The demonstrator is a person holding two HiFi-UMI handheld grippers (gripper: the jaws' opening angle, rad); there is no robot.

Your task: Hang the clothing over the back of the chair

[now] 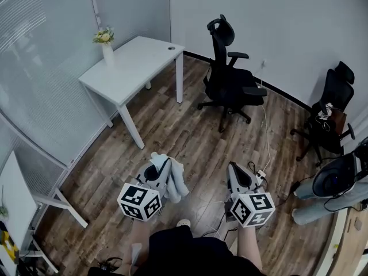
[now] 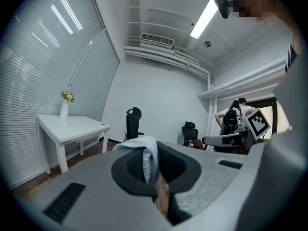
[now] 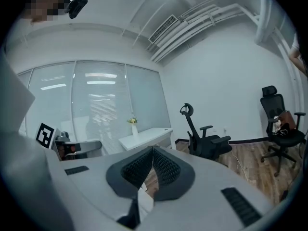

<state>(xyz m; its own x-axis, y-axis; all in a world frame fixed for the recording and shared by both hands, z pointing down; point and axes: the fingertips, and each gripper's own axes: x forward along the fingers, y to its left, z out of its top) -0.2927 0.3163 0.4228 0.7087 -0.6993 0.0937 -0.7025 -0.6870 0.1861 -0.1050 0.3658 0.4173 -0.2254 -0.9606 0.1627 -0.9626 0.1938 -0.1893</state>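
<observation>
My left tongs (image 1: pixel 162 164) are clamped on the clothing (image 1: pixel 177 183). A fold of pale cloth is pinched between the pads, and the rest hangs in a bunch off their right side, above the floor (image 1: pixel 190 131). My right tongs (image 1: pixel 232 167) are closed pad to pad with nothing between them. Both sets are held side by side in front of me, roughly level and pointing ahead.

The chair (image 1: pixel 229 79) is what matters for the next move. It stands well apart from both tongs, near the far wall and beyond the right end of the white worktop (image 1: pixel 132 68). From the left tongs it lies ahead and off to the right, while the right tongs point more nearly at it. Its back stands upright, side-on to me, with the seat and armrests to its right. I judge the carry is only partly done. The left hand has the load, so it must travel forward and rightward, then lift the bunch over the headrest.
</observation>
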